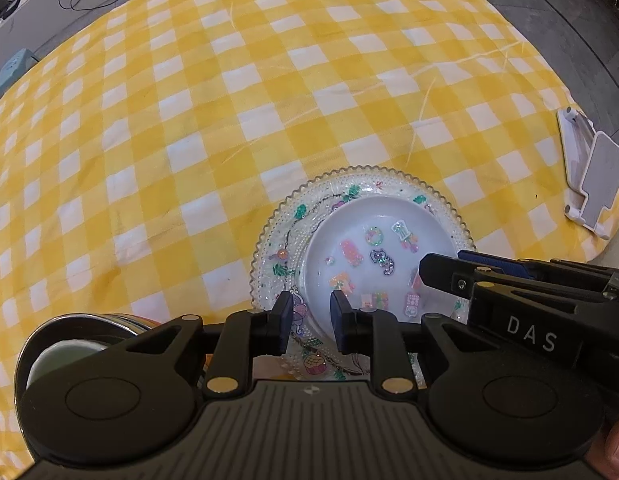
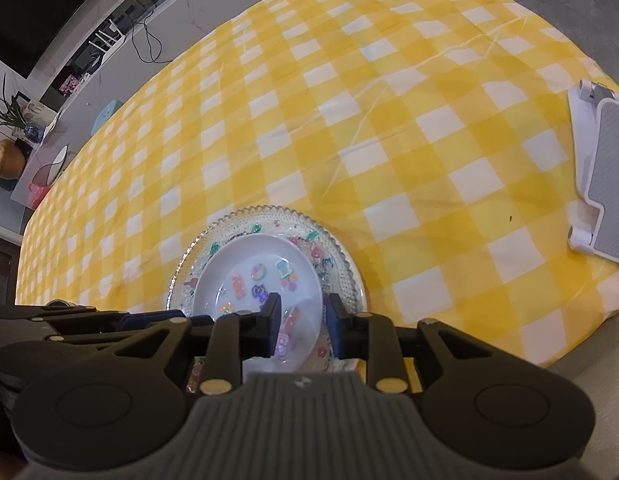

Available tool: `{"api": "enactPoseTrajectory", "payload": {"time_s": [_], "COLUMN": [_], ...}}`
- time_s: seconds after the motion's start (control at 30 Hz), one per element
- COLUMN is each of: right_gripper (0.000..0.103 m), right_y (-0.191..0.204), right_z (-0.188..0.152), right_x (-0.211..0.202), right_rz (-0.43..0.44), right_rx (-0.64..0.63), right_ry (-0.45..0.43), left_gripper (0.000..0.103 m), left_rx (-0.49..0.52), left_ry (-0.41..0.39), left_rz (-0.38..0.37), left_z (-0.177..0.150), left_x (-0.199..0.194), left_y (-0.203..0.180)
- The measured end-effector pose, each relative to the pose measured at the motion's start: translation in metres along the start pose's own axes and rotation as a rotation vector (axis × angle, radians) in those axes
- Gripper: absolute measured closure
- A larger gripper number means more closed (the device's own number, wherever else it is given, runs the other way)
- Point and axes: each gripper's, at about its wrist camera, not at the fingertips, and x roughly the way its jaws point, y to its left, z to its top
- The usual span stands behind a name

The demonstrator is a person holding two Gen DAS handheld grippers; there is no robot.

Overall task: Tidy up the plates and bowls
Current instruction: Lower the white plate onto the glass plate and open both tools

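Left wrist view: the left gripper (image 1: 310, 322) hangs with fingers slightly parted, astride the near-left rim of the white sticker-decorated bowl (image 1: 383, 256), not pressing it. The bowl sits inside the clear beaded glass plate (image 1: 277, 232) on the yellow-and-white checked bench (image 1: 229, 120).

Right wrist view: the right gripper (image 2: 301, 326) has fingers slightly parted astride the bowl's near-right rim, gripping nothing. A white phone stand (image 2: 601, 176) lies well apart, at the right edge.

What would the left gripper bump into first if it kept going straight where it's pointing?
Most likely the near rim of the white plate, which sits on the clear beaded plate. The left gripper points steeply down with the rim between its slightly parted fingers, though depth is unclear.
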Motion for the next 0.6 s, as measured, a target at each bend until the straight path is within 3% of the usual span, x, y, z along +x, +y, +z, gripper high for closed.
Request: {"api": "enactPoseTrajectory", "payload": {"time_s": [0.5, 0.6], "right_gripper": [0.068, 0.068], "right_y": [0.003, 0.003], "right_z": [0.003, 0.003], "right_x": [-0.011, -0.016], "right_rz": [-0.01, -0.006], "right_rx": [-0.019, -0.016], "right_ry": [-0.083, -0.106], "left_gripper": [0.075, 0.068], "left_rx": [-0.035, -0.036], "left_ry": [-0.046, -0.07], "left_rz": [-0.044, -0.059], "left_z": [-0.003, -0.005], "left_x": [-0.017, -0.028], "left_y": [0.006, 0.006]}}
